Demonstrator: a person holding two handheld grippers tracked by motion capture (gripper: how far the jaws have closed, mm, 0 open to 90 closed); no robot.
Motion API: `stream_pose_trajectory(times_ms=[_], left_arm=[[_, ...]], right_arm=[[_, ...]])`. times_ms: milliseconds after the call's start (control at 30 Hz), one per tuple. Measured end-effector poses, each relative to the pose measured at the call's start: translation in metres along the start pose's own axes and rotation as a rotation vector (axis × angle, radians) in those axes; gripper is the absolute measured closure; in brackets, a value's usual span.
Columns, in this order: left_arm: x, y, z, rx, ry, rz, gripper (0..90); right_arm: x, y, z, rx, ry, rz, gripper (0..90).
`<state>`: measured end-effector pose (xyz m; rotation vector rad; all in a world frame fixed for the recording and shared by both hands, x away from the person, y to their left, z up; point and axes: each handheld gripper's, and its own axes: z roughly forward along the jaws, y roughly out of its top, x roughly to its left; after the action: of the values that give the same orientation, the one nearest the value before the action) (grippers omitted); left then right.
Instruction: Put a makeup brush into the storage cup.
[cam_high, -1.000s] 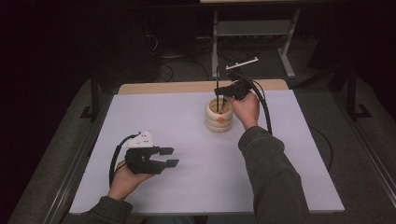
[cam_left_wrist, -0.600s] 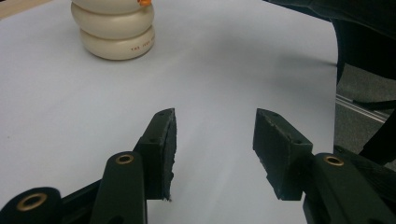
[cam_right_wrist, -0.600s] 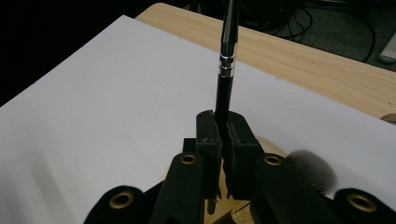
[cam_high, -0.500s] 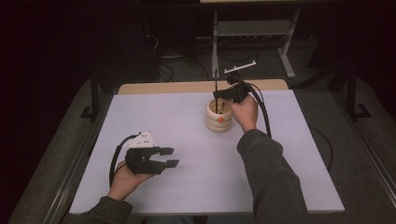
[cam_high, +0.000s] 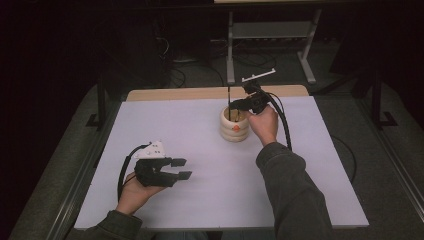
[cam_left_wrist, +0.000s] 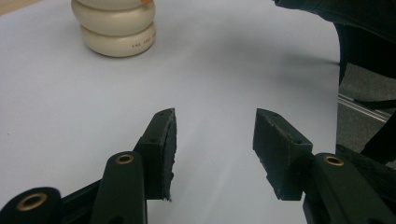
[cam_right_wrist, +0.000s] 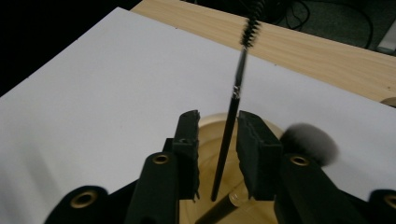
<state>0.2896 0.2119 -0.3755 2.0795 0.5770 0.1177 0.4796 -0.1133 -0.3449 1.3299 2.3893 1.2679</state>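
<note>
A cream ribbed pot (cam_high: 234, 127) stands at the far middle of the white table (cam_high: 200, 200). My right gripper (cam_high: 236, 106) hovers over its mouth. A thin black brush (cam_right_wrist: 236, 93) with a bristled tip stands upright in the pot (cam_right_wrist: 210, 123), between the jaws of the right gripper (cam_right_wrist: 217, 126). Those jaws have just been opening, and a gap shows beside the brush's stem (cam_high: 229, 100). A soft grey brush head (cam_right_wrist: 308, 142) shows blurred at the pot's rim. My left gripper (cam_high: 182, 168) rests at the front left, open with nothing between its fingers (cam_left_wrist: 215, 135).
A bare wooden strip (cam_high: 200, 93) runs along the table's far edge. Behind it stands a metal frame (cam_high: 270, 30) among floor cables. From the left gripper, the pot (cam_left_wrist: 114, 28) lies ahead across open white surface. The right sleeve (cam_high: 295, 190) crosses the front right.
The right hand has shifted slightly over the pot with the thin brush still upright between its jaws. The left hand and gripper have not moved.
</note>
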Motion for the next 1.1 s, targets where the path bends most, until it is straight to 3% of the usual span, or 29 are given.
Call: stream_pose_trajectory(times_ms=[300, 500, 800, 1100], left_arm=[[0.001, 0.000, 0.000, 0.000, 0.008, -0.004, 47.3], [0.001, -0.001, 0.000, -0.009, 0.019, -0.018, 46.0], [0.004, -0.002, -0.002, -0.012, 0.049, -0.032, 41.8], [0.004, -0.004, -0.003, -0.011, 0.072, -0.042, 37.0]], right_arm=[[-0.004, -0.011, -0.014, -0.010, -0.002, -0.017, 63.1], [-0.008, -0.022, -0.021, -0.029, 0.027, -0.003, 59.0], [-0.009, -0.035, -0.033, -0.029, 0.074, -0.022, 49.1], [-0.008, -0.046, -0.043, -0.046, 0.084, -0.037, 40.6]])
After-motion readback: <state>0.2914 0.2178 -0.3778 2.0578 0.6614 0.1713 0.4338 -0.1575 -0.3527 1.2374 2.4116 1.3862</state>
